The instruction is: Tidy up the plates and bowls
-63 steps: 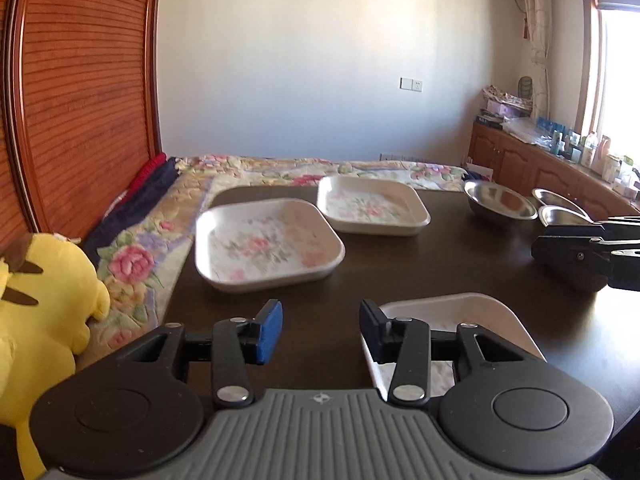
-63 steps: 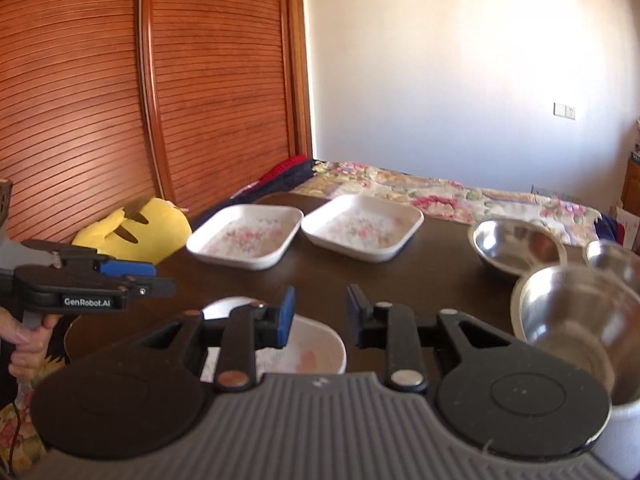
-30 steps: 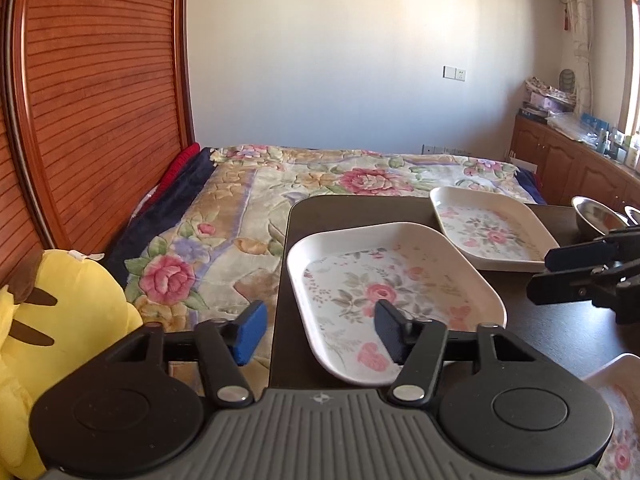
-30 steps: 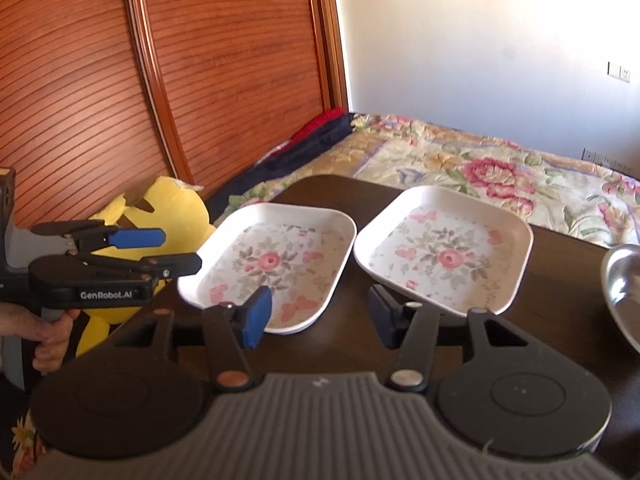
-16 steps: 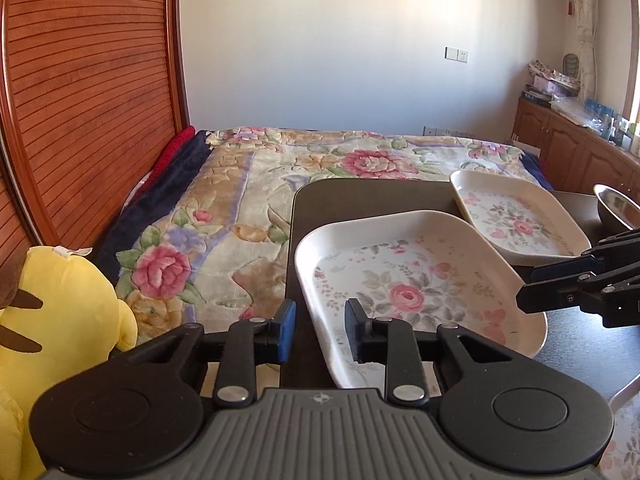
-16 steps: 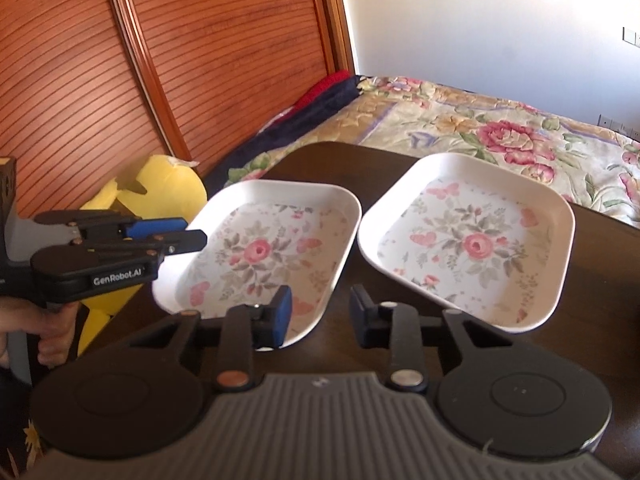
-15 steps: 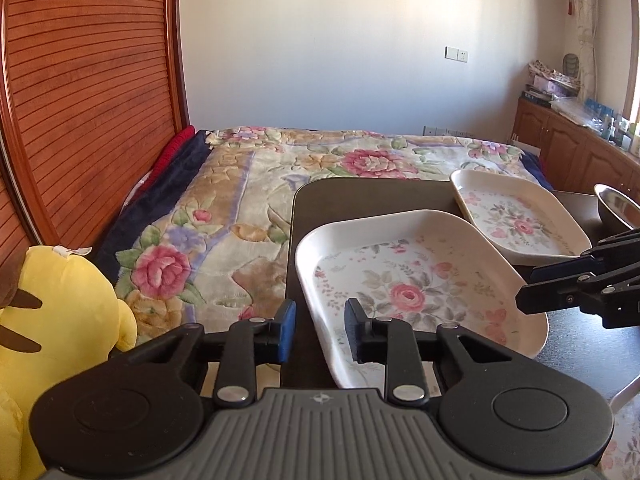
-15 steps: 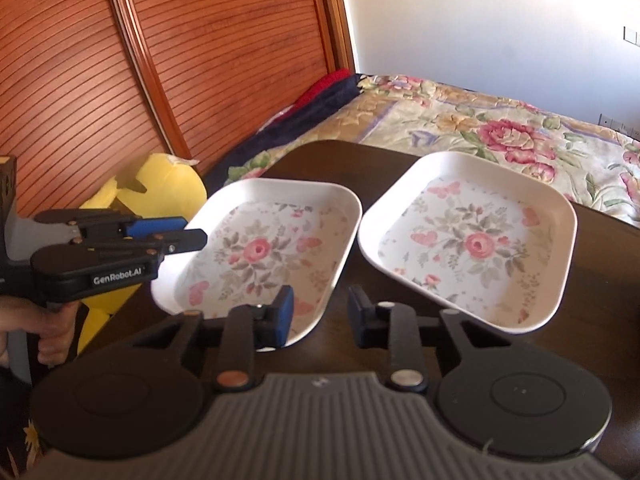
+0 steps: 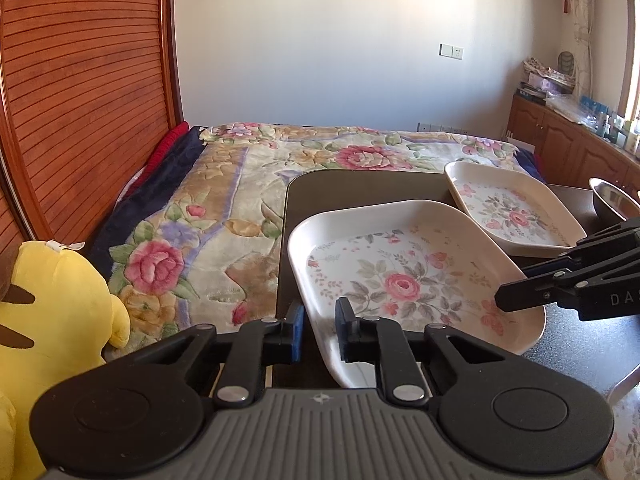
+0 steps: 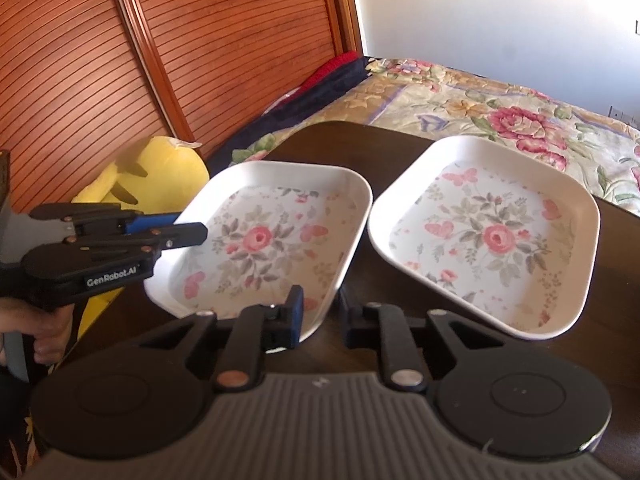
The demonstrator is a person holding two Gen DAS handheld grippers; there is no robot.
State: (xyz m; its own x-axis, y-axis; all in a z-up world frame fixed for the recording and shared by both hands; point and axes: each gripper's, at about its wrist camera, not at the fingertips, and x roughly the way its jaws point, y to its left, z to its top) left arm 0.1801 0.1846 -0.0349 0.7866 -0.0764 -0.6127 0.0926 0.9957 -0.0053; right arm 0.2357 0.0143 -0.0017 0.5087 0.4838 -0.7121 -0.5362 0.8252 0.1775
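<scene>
left gripper [image 9: 320, 334]: we see its fingers just closed on the near plate's [image 9: 404, 276] left rim — clamped.
right gripper [image 10: 320, 316]: fingers just closed on the same plate's right rim — clamped.
near plate: on the tabletop [image 10: 332, 136], just beside the far plate [image 10: 492, 232].

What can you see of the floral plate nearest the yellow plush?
The floral plate is white and rounded-rectangular, glossy like melamine, with a raised rim and a pink rose print. It is empty. It is over the dark table, beside a matching second plate, with a narrow gap between them. The jaws of the left tool and right tool have just been closing, and each now pinches the rim, on opposite sides. Whether it is lifted, I cannot tell.
</scene>
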